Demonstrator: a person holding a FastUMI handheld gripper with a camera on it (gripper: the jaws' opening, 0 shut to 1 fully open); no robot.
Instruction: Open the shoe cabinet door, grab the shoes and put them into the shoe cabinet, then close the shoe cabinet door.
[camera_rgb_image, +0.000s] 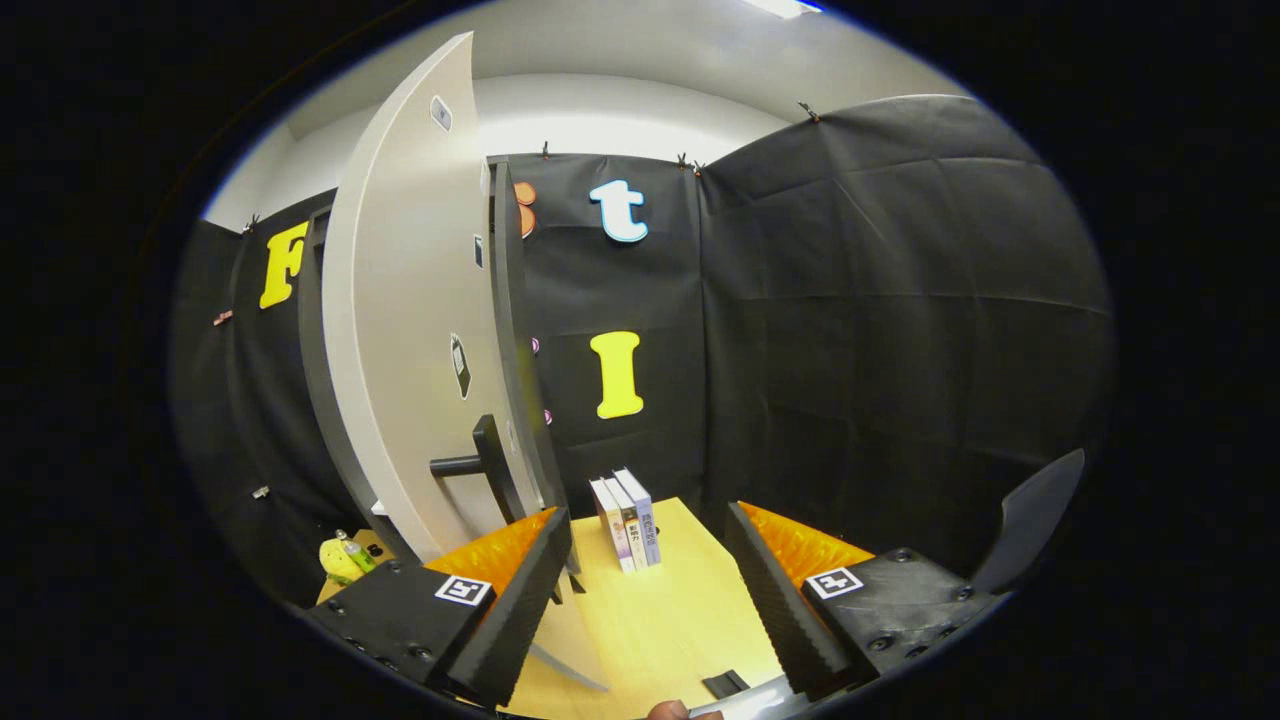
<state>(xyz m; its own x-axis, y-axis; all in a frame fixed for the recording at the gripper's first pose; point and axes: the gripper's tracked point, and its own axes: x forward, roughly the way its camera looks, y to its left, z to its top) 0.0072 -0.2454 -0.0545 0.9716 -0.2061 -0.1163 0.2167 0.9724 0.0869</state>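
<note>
Ahead of gaping gripper (648, 590): one door (410, 330), three books (627, 520).

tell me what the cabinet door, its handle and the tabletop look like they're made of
Cabinet door: likely painted or laminated board, going by its smooth, matte off-white face with no grain.
Handle: dark bar, plausibly metal or hard plastic; the look leaves it open.
Tabletop: pale wood or wood-look laminate, yellowish with a soft sheen.
The gripper hangs open, holding nothing, its one finger just beside the handle.
</note>
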